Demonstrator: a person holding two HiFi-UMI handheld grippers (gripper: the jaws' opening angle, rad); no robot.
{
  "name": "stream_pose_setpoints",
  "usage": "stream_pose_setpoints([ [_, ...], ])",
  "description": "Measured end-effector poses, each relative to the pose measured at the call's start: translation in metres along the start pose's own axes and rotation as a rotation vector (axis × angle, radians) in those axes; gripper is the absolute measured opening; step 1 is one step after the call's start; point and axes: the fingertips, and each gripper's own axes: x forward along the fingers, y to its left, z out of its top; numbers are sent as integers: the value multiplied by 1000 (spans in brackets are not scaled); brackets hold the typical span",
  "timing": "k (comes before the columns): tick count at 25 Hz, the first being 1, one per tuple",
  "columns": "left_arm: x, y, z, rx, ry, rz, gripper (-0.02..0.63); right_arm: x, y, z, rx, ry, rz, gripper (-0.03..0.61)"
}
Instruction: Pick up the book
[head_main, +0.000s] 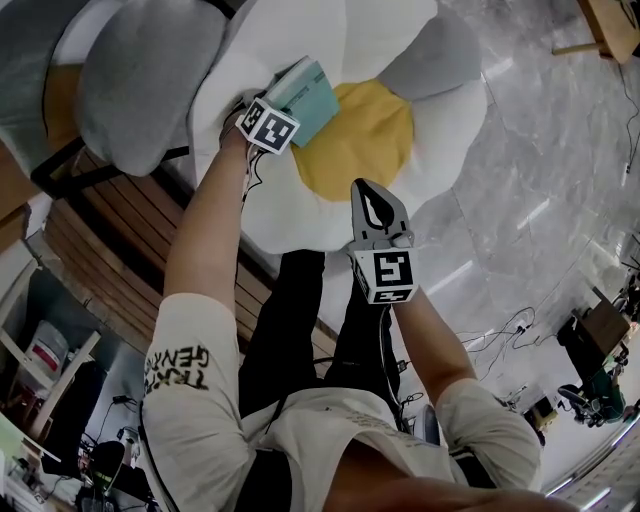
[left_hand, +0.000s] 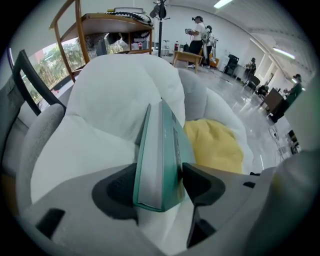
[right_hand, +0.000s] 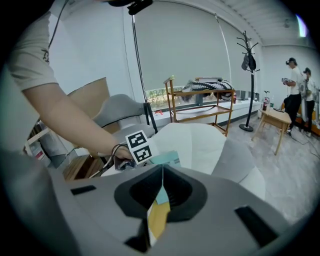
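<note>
Your left tool (left_hand: 160, 186) pinches the teal book (left_hand: 159, 150) between both jaws. The book stands on edge over a white petal of the flower cushion (head_main: 440, 120) — just beside the edge of its yellow centre (head_main: 365, 140). Your right tool (right_hand: 162, 190) is pressed together on nothing and hovers at the cushion's near edge — apart from the book.

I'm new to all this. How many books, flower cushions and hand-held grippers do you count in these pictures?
Books: 1, the teal book, clamped in the left gripper
Flower cushions: 1, the flower cushion under the book
Grippers: 2, the left gripper and the right gripper, which is shut on nothing
Total: 4
</note>
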Motion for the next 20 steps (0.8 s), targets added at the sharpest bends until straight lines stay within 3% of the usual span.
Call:
stream_pose_setpoints([
  [10,-12,-12,1,79,57,72,266,-13,-14,1,0,7,-46,28],
  [14,-24,-20,-5,-6,55,53,230,-18,-18,13,-12,-16,-49,28],
  [20,-59,-27,-9,-134,14,105,212,-32,-31,28,-6,-46,-34,28],
])
